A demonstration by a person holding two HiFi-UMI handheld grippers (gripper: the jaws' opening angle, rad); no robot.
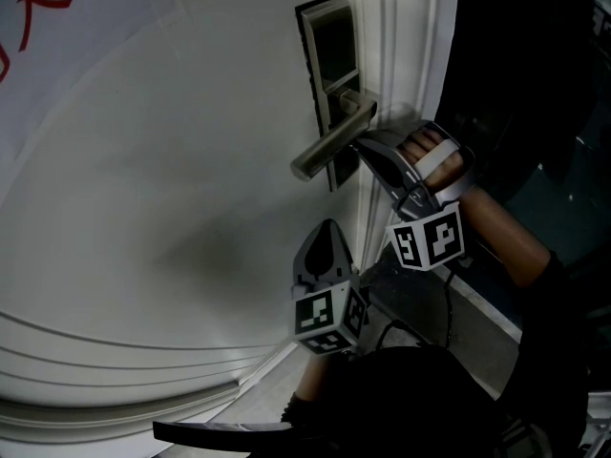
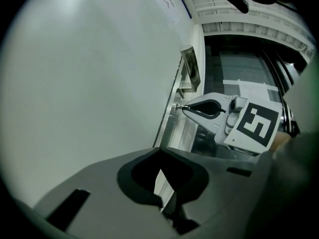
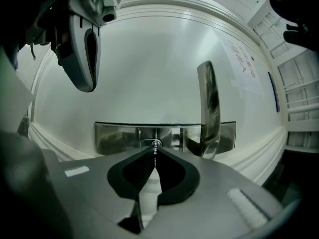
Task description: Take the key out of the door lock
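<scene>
Key (image 3: 156, 144) count one, sitting in the keyhole of the lock plate (image 3: 119, 136), just beside the base of the single lever handle (image 3: 208, 103). One white door (image 1: 191, 160), one plate, one handle, two grippers, one marker cube on each (image 1: 427, 239) (image 1: 327, 315).

Right gripper (image 3: 155, 151): fingers closed on the key head, tips right up against the plate. In the head view it reaches in from the door-edge side, under the handle (image 1: 329, 146), with the person's hand (image 1: 430, 156) wrapped round its grip and the forearm running back to the lower right. The key itself is hidden there behind the fingers.

Left gripper (image 2: 158, 152): fingers together, nothing between them. It is held lower down, tips pointing up along the door face, near the door but not touching the lock. The right gripper (image 2: 183, 107) shows in its view at the plate.
</scene>
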